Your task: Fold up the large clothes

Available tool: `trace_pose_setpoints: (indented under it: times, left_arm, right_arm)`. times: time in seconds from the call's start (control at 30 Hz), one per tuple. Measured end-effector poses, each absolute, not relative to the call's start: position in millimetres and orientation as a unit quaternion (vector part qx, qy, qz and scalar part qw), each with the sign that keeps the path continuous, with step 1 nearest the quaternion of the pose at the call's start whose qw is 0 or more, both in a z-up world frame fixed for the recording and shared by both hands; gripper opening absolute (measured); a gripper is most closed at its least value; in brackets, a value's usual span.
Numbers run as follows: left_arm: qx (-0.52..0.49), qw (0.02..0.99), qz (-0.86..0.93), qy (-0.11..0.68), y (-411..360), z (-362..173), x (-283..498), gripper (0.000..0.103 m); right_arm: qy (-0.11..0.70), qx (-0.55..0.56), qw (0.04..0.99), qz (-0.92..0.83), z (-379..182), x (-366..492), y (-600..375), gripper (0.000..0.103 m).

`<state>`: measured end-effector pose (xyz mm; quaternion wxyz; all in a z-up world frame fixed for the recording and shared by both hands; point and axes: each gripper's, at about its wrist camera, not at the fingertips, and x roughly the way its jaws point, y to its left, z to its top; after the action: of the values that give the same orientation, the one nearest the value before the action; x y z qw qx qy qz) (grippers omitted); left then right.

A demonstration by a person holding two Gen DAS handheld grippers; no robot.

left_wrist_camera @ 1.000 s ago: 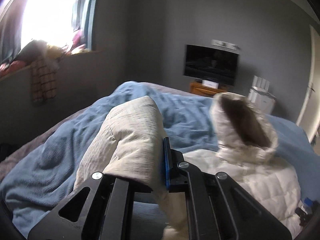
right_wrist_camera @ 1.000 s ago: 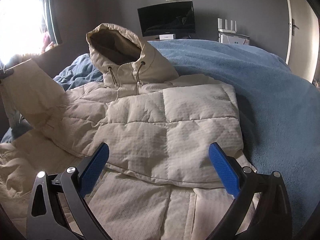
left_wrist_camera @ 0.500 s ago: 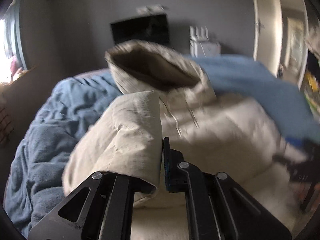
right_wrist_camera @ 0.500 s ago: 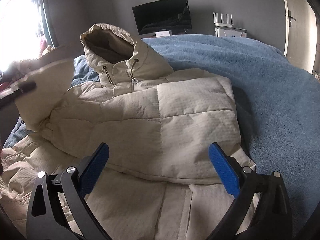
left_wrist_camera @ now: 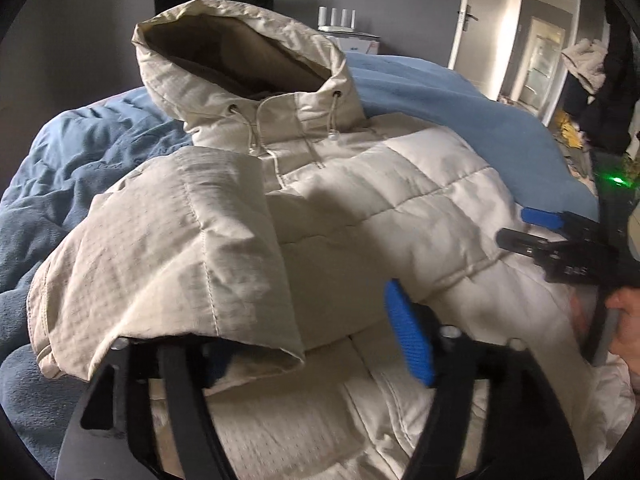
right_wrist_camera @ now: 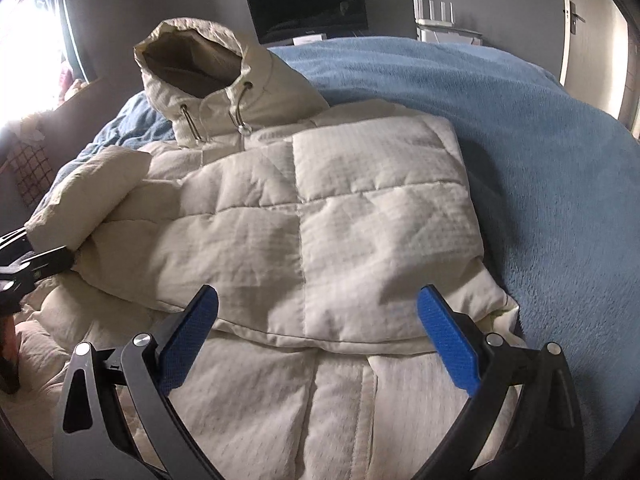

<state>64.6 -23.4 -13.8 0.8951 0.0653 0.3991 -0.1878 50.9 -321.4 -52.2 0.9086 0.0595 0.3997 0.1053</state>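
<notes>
Item: cream quilted hooded jacket (right_wrist_camera: 340,216), lying front-up on a bed under a blue blanket (right_wrist_camera: 540,152). In the right wrist view it fills the centre and lower part of the frame; the hood (right_wrist_camera: 192,60) stands open at upper left, its drawcords hanging at the collar. One quilted panel is folded across the chest, its lower edge running across the middle of the frame.

Sleeve (left_wrist_camera: 172,264): folded over the jacket body at centre left of the left wrist view, the cuff end draped over the left finger of the tongs at lower left.

Left tongs (left_wrist_camera: 316,344): jaws opening. The blue pad (left_wrist_camera: 408,336) of the right finger stands clear of the cloth at lower centre; the other finger is hidden beneath the cuff. Nothing is pinched.

Right tongs (right_wrist_camera: 316,344): spread wide at the bottom of its own view, both blue pads clear above the jacket's lower front, gripping nothing. Also seen at the right edge of the left wrist view, with part of a hand (left_wrist_camera: 624,320) behind it.

Surroundings: dark television (right_wrist_camera: 308,4) on a grey wall at top centre; white device with upright antennae (right_wrist_camera: 436,12) at upper right; white door (left_wrist_camera: 472,20); bright window (right_wrist_camera: 24,40) at upper left.
</notes>
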Motion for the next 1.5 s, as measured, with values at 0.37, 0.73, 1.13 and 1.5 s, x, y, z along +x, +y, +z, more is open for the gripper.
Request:
trace_pose_setpoints:
  times: [0.37, 0.73, 1.13, 1.5]
  left_arm:
    - [0.027, 0.908, -0.211, 0.36, -2, 31, 33, 0.09]
    - [0.021, 0.949, -0.101, 0.3, 53, 63, 36, 0.096]
    - [-0.117, 0.94, 0.033, 0.318, 145, 37, 60, 0.096]
    - [-0.24, 0.917, 0.098, 0.303, 205, 21, 56, 0.096]
  right_arm:
    - [0.417, 0.044, 0.904, 0.083, -59, 51, -320, 0.096]
    - [0.372, -0.021, 0.922, 0.103, -20, 27, -282, 0.096]
    - [0.343, -0.07, 0.906, 0.238, 50, 28, -164, 0.096]
    - [0.357, -0.133, 0.873, 0.303, 48, 47, -52, 0.096]
